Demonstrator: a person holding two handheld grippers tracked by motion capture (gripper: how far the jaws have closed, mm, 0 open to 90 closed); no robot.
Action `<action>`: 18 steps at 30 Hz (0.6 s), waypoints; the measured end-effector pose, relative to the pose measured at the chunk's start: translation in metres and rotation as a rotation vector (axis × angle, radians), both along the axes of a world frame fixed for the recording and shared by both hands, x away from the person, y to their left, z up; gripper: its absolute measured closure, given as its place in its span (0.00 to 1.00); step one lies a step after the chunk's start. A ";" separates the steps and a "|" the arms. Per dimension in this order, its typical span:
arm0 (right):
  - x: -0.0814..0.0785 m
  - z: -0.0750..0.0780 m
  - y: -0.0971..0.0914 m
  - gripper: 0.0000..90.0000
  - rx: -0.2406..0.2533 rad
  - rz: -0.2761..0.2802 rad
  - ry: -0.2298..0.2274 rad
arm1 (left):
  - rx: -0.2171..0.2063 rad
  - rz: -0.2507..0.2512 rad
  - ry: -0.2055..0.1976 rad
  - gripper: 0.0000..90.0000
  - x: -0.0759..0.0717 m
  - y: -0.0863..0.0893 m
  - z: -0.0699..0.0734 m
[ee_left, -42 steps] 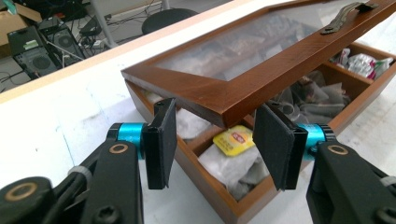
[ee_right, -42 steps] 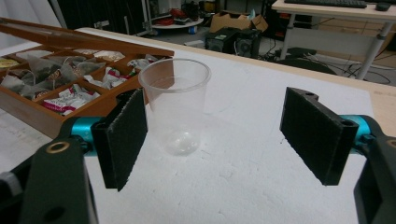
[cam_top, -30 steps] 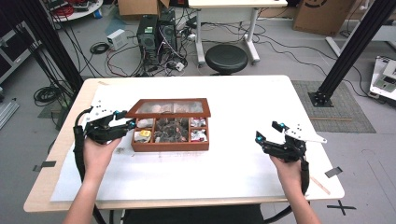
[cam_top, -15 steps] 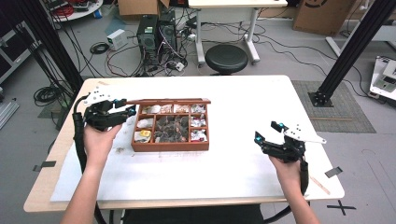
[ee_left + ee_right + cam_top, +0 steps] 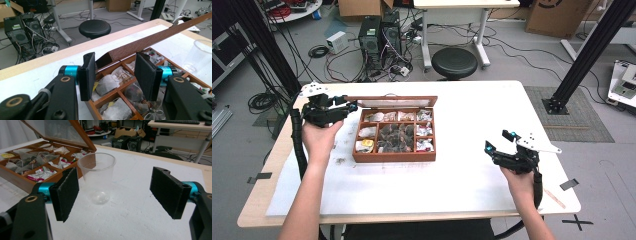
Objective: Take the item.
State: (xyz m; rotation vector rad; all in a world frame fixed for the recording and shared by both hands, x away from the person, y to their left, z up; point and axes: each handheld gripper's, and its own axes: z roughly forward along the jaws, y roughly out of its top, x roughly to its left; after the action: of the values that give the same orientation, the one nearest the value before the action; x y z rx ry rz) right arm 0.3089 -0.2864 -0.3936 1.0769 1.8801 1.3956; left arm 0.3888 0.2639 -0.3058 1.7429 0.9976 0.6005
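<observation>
You look to be midway through opening the wooden tea box, which sits a little toward 11 o'clock of the tabletop's centre. Its lid is raised steeply on the hinge along the box's 12 o'clock edge. From above it reads as a thin strip, nearly edge-on.

Your left gripper is at 9 o'clock of the box, at the lid's left end. Its fingers are partly spread with the lid's corner between them. Whether the pads actually press on the wood, I cannot tell from the left gripper view.

Your right gripper waits at 4 o'clock of the box, fingers spread wide on nothing. A clear plastic cup stands upright in front of it, just beside the box's right wall.

The lid's long axis runs 9 to 3 o'clock, parallel to the hinge. Its free edge points up, the glass pane facing the compartments of tea bags.

The next move, as I judge it, is to carry the lid's corner on over the hinge, toward 12 o'clock, until the lid rests open on its own. Follow the arc of the hinge rather than pulling straight up, or the box may slide or tip. Let go only once the lid stands without falling back.
</observation>
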 end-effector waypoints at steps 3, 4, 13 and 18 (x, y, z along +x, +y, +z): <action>0.000 0.000 0.000 0.26 0.000 0.001 0.000 | 0.001 0.001 0.006 0.57 0.005 0.000 0.004; 0.000 0.000 0.000 0.26 -0.001 0.000 0.000 | 0.001 0.002 0.007 0.57 0.006 0.000 0.005; 0.000 0.000 0.000 0.26 -0.002 0.002 0.002 | -0.033 0.006 0.006 0.57 0.014 0.002 0.007; 0.000 0.000 0.000 0.26 0.000 0.002 0.002 | -0.036 0.004 0.012 0.57 0.018 0.002 0.010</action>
State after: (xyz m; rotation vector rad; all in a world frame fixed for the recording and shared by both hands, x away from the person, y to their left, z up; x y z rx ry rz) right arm 0.3092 -0.2863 -0.3937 1.0766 1.8831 1.3962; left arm 0.4067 0.2656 -0.2962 1.7151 1.0145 0.5725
